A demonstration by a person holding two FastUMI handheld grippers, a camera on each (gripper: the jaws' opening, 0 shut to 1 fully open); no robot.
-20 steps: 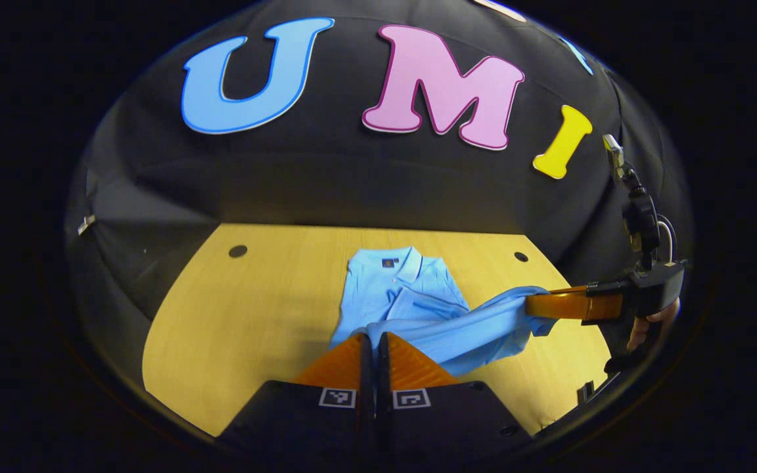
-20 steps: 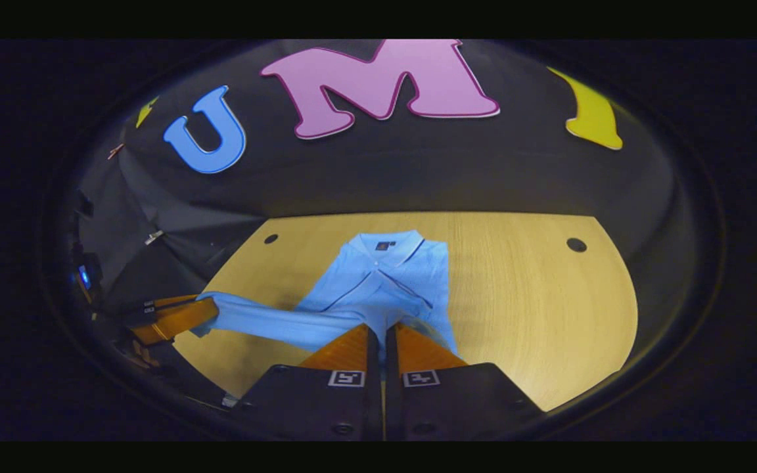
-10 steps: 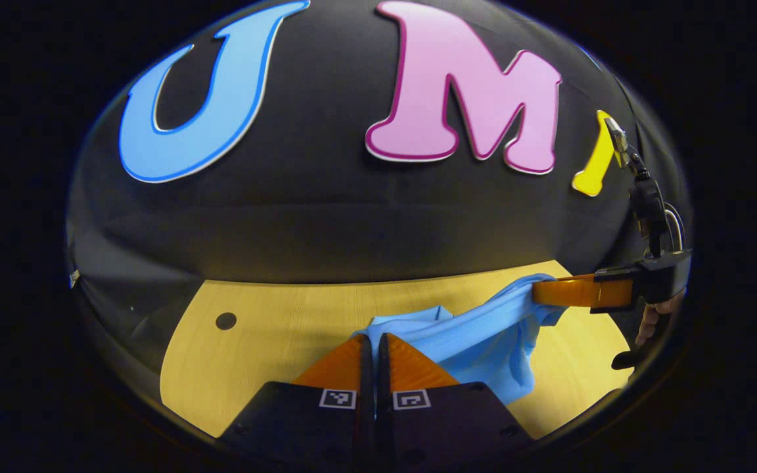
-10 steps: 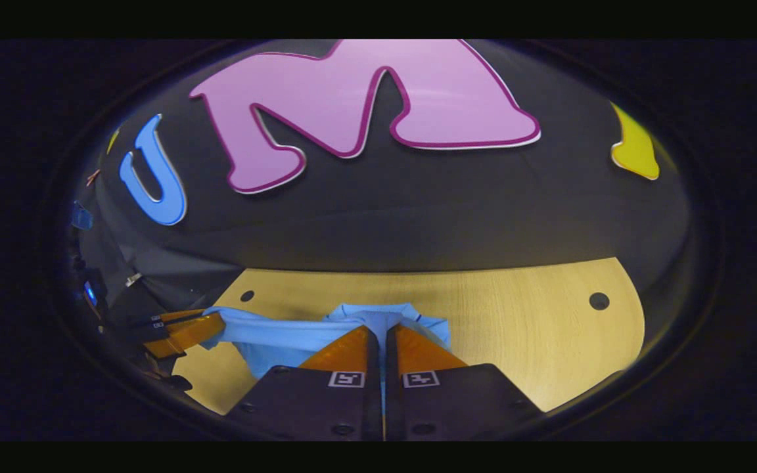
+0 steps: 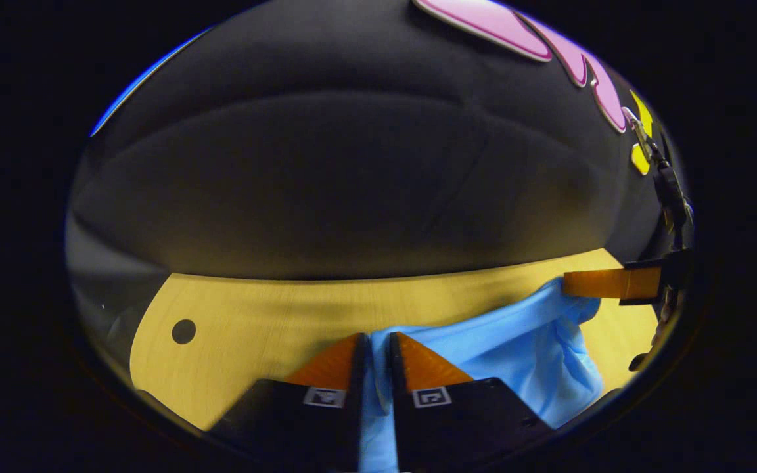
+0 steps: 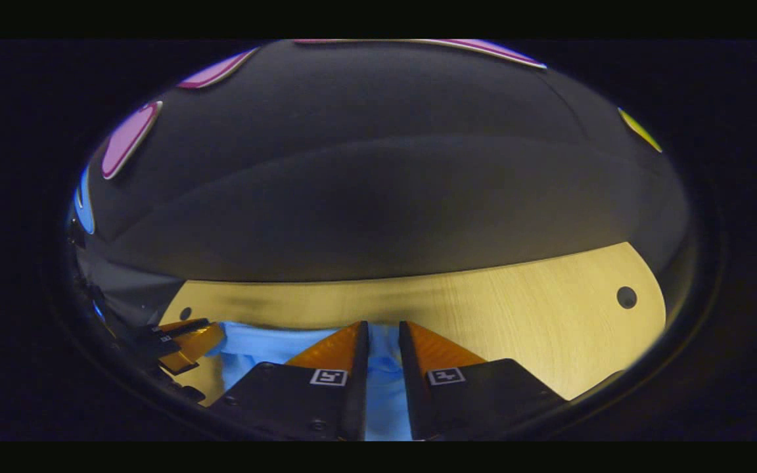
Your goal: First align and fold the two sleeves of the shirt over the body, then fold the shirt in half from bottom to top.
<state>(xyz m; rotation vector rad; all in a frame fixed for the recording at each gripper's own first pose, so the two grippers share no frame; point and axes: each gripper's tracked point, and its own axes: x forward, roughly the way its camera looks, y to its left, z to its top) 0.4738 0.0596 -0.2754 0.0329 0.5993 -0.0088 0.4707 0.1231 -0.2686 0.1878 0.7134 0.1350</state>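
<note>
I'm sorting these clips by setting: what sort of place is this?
Probably a recording booth: a black cloth wall backs a pale wooden table with round holes, and a light-blue shirt lies there.

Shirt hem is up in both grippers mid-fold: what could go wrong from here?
1. The left gripper and right gripper each show a slight gap with shirt cloth between; it may slip out.
2. Cloth sags and bunches below the right gripper, so the fold could land creased.
3. The collar is out of sight; hem alignment is a guess.
</note>
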